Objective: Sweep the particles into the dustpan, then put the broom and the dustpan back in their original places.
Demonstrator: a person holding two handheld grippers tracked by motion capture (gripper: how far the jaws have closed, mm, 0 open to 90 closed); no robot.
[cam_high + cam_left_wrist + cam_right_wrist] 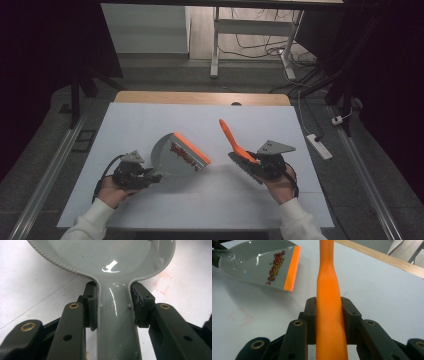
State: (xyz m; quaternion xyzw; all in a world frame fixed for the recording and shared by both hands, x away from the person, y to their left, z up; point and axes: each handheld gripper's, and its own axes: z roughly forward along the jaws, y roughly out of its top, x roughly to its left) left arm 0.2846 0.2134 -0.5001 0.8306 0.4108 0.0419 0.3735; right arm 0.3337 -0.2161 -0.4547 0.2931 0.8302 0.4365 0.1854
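A grey dustpan [170, 150] with an orange front lip [192, 148] lies on the white table, with several red and green beans [182, 154] near the lip. My left gripper [152, 176] is shut on the dustpan's handle [116, 325], its pads pressing both sides just behind the pan [100, 255]. My right gripper [254, 164] is shut on the orange handle [329, 297] of a brush [230, 137], which points up and away from me. From the right gripper [329, 315], the dustpan [249, 265] and its beans [275, 266] sit ahead to the left.
The white table top [150, 120] ends in a wooden strip [200, 97] at the far side. A faint pink square mark [240, 316] is drawn on the surface near the dustpan. A power strip [320, 146] lies on the floor at the right, and desk legs [215, 50] stand beyond the table.
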